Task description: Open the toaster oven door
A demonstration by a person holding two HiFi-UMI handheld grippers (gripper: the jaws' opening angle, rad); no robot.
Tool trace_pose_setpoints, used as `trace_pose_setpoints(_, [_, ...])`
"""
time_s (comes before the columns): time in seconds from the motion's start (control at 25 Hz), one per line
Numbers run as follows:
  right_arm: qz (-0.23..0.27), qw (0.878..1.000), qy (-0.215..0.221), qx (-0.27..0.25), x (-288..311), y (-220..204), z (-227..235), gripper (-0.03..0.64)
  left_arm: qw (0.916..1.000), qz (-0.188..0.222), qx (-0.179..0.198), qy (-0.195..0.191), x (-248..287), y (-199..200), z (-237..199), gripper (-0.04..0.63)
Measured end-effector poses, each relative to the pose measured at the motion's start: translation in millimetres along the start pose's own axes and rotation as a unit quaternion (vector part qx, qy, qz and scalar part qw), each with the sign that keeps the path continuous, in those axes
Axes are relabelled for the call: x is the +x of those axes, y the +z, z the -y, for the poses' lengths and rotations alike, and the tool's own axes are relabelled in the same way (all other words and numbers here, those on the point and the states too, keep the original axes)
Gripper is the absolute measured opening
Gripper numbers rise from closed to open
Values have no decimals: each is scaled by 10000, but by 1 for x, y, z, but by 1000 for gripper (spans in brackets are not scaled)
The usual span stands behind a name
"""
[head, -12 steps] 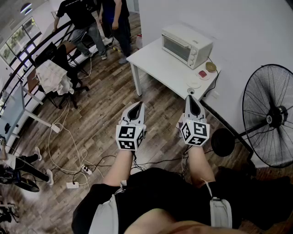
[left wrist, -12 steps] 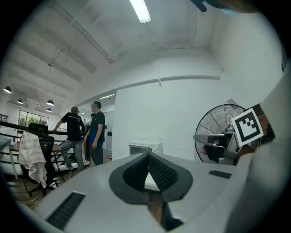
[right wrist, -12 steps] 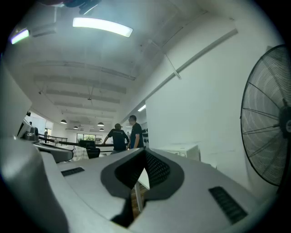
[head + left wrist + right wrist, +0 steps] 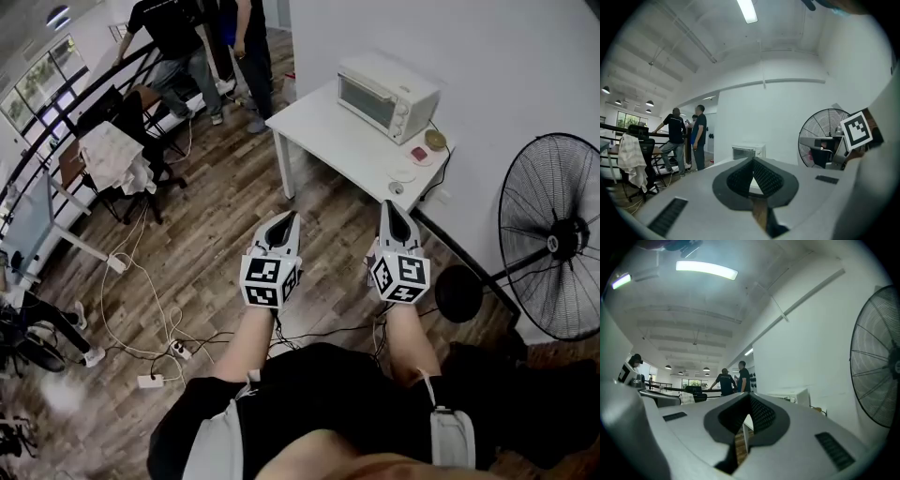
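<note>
A white toaster oven stands with its door closed at the far end of a white table, against the wall. Both grippers hover over the wooden floor, well short of the table and apart from the oven. My left gripper is shut with nothing in it, and the right gripper is shut and empty too. In the left gripper view the oven shows small and far beyond the shut left gripper. The right gripper view has the oven just right of the closed right gripper.
A large black standing fan stands at the right by the wall. A small plate, a red item and a bowl lie on the table beside the oven. People stand near chairs at the back left. Cables trail over the floor.
The grippers hold almost the same place and stay shut. The head view has shifted slightly, and the people at the back have moved a little.
</note>
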State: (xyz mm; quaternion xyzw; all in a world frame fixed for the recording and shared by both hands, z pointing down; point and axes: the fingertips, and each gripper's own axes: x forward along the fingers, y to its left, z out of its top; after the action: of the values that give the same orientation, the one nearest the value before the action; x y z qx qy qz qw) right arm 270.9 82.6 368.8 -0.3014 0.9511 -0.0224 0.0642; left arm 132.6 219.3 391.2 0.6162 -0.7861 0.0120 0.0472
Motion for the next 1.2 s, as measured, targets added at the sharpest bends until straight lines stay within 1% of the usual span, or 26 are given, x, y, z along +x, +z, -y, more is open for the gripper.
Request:
trace_pose_setpoints(0.2, [-2, 9998, -206, -79, -3, -7, -21, 2, 9999, 93, 21, -108, -9, 0, -23, 11])
trace_pose_setpoints(0.28, [2, 9995, -302, -78, -6, -11, -27, 3, 9997, 115, 97, -186, -11, -1, -29, 11])
trace_pose_setpoints(0.48, [-29, 9986, -526, -96, -12, -12, -36, 3, 9992, 66, 183, -342, -12, -5, -37, 11])
trace_pose_setpoints(0.6, [10, 9980, -626, -128, -11, -7, -34, 3, 9989, 35, 196, -432, -9, -5, -37, 11])
trace_pose_setpoints(0.68, [30, 9978, -649, -89, -8, -5, -33, 2, 9987, 68, 212, -460, -6, -2, -39, 11])
trace_pose_setpoints(0.84, [99, 9986, -498, 140, -2, -2, -40, 2, 9983, 177, 271, -475, -3, 4, -47, 11])
trace_pose_setpoints(1.0, [173, 9985, -513, -102, 17, -4, -39, 3, 9984, 189, 323, -424, 14, 2, -61, 11])
trace_pose_setpoints(1.2, [98, 9975, -689, 102, 57, -21, -9, 3, 9982, 185, 362, -438, 56, 5, -75, 11])
